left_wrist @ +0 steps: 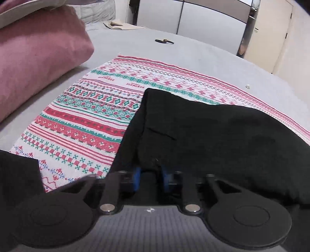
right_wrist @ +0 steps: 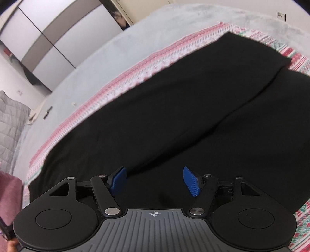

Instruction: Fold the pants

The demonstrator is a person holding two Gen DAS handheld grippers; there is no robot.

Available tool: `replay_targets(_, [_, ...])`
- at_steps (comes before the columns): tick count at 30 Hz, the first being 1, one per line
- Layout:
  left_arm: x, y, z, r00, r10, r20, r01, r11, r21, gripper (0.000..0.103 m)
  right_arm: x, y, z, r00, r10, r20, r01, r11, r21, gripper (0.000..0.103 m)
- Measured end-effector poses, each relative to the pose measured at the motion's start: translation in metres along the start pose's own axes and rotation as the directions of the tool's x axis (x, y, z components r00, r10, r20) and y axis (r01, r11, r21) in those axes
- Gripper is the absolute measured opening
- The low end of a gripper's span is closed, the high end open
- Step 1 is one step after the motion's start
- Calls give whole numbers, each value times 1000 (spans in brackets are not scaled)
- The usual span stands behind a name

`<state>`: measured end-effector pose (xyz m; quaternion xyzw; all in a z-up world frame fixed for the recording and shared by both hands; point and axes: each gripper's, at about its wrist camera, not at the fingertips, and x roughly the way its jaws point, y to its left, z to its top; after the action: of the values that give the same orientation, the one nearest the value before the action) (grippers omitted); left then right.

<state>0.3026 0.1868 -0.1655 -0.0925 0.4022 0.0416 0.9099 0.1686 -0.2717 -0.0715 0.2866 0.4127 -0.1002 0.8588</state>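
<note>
Black pants [left_wrist: 213, 135] lie on a red, green and white patterned cloth [left_wrist: 87, 116] spread on a grey bed. My left gripper [left_wrist: 151, 174] is shut on a bunched edge of the pants, the blue pads pressed into the dark fabric. In the right wrist view the pants [right_wrist: 164, 116] lie flat with a seam running diagonally between the two legs. My right gripper [right_wrist: 155, 180] is open, its blue pads [right_wrist: 190, 181] wide apart just above the pants, holding nothing.
A pink pillow [left_wrist: 38, 58] lies at the left on the grey bed [left_wrist: 193, 58]. A small dark object [left_wrist: 163, 41] lies far back on the bed. Wardrobe doors [left_wrist: 193, 17] stand behind. A grey quilt [right_wrist: 9, 120] is at the left.
</note>
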Motion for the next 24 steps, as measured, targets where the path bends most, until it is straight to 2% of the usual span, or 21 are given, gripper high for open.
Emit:
replay_targets(3, [-12,-7,2,998,59,37,-60,997,39,38,-10,9,-1,999,3,34,-1,999,-45,66])
replay_targets(7, [-29,-6,9,992,102,79,-105,994,34,37,-26,10,3,996,-14,83,21,996,-86,66])
replay_targets(14, [-5,1,0,982,189,1,-189,980,54,39,-23,-6,7,994,-72,77,77,995,-66,66])
replay_targets(16, [-4,-3,-1,980,198,-7,-197,977,86,44,-23,-9,7,993,-89,81,94,994,-62,66])
replay_targets(18, [-4,-7,-4,975,224,1,-222,964,146,63,-19,-8,5,993,-95,71,100,993,-63,66])
replay_targets(19, [-5,-4,-4,975,222,4,-220,965,142,66,-17,-7,4,993,-96,61,101,992,-72,66])
replay_targets(22, [-12,18,5,988,153,-22,-153,988,5,69,-12,-3,1,994,-101,48,105,990,-98,66])
replay_targets(24, [-23,20,8,989,149,9,-149,989,-18,71,-15,-4,2,993,-98,65,104,991,-89,66])
